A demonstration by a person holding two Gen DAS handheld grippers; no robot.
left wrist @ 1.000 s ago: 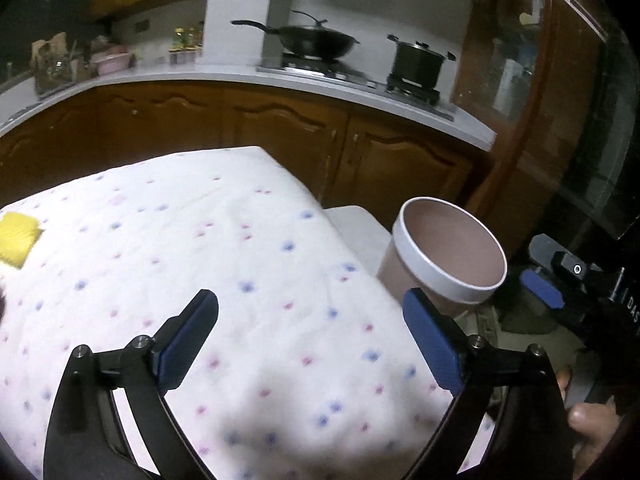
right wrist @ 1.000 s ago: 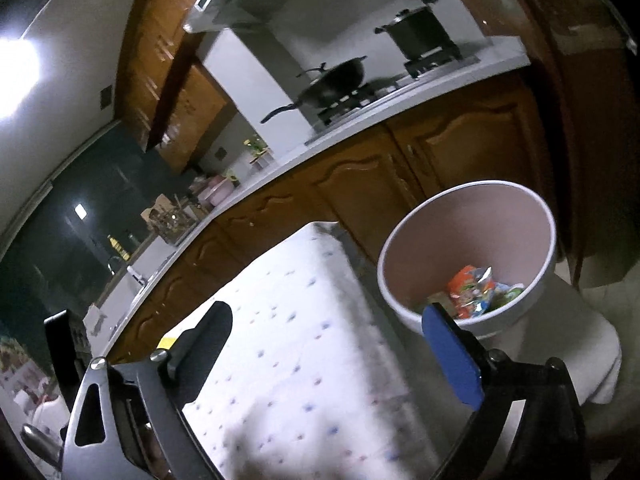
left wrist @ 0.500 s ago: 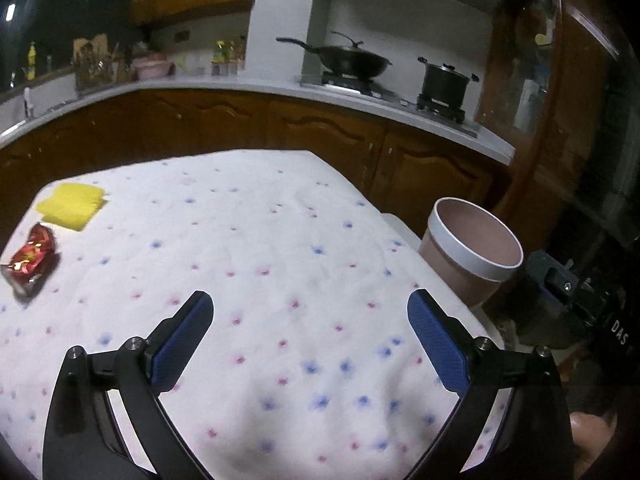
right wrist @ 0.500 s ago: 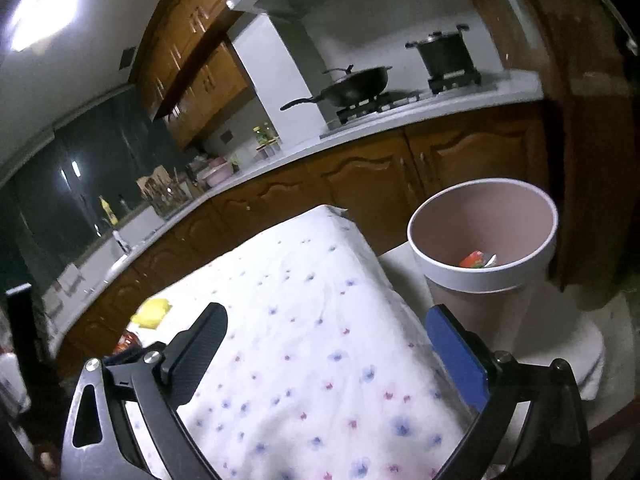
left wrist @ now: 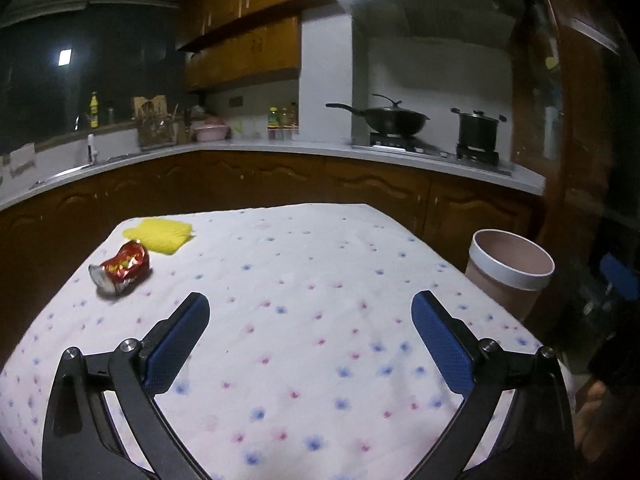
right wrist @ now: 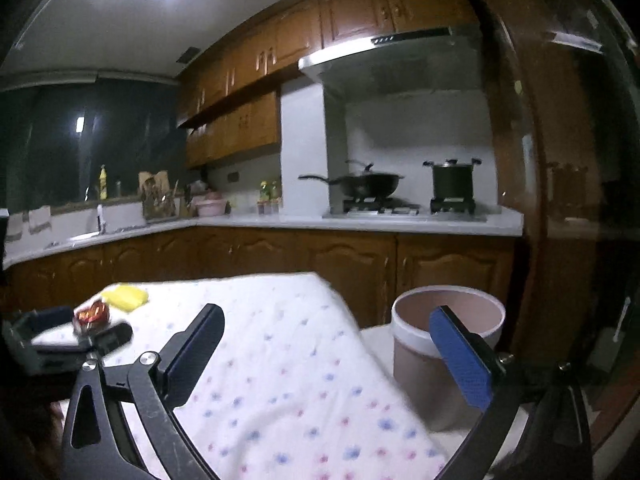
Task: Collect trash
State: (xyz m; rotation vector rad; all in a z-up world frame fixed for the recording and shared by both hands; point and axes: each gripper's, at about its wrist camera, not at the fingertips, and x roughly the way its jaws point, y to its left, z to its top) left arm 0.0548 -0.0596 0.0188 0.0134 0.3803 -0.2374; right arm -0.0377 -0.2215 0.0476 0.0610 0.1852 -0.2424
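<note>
Item 1, at about ten o'clock on the tabletop in the left wrist view: one crumpled red foil snack wrapper (left wrist: 122,270), lying loose on the white cloth with pink and blue dots (left wrist: 304,320). This is the trash not yet collected.

Item 2, just beyond the wrapper, toward eleven o'clock: one flat yellow sponge-like pad (left wrist: 162,234), close beside the wrapper; whether the two touch cannot be told. Whether it counts as trash is also uncertain.

Item 3, at six o'clock: left gripper (left wrist: 310,340), fingers spread wide, holding nothing, hanging over the middle of the cloth and well apart from the wrapper.

Item 4, at three o'clock, off the tabletop's right edge: one round pinkish bin with white rim (left wrist: 510,270), upright, standing lower than the cloth.

Item 5: right gripper (right wrist: 324,356), fingers spread wide and empty, near the bin.

Progress, as judged: at least one piece remains to be picked up and carried to the bin; what the bin holds cannot be seen from either angle.

View differences: the left wrist view shows the wrapper's silver torn end clearly. The right wrist view blurs the wrapper (right wrist: 91,314) but shows the dark body of the other gripper just in front of it, and the pale surface under the bin (right wrist: 446,344).
</note>
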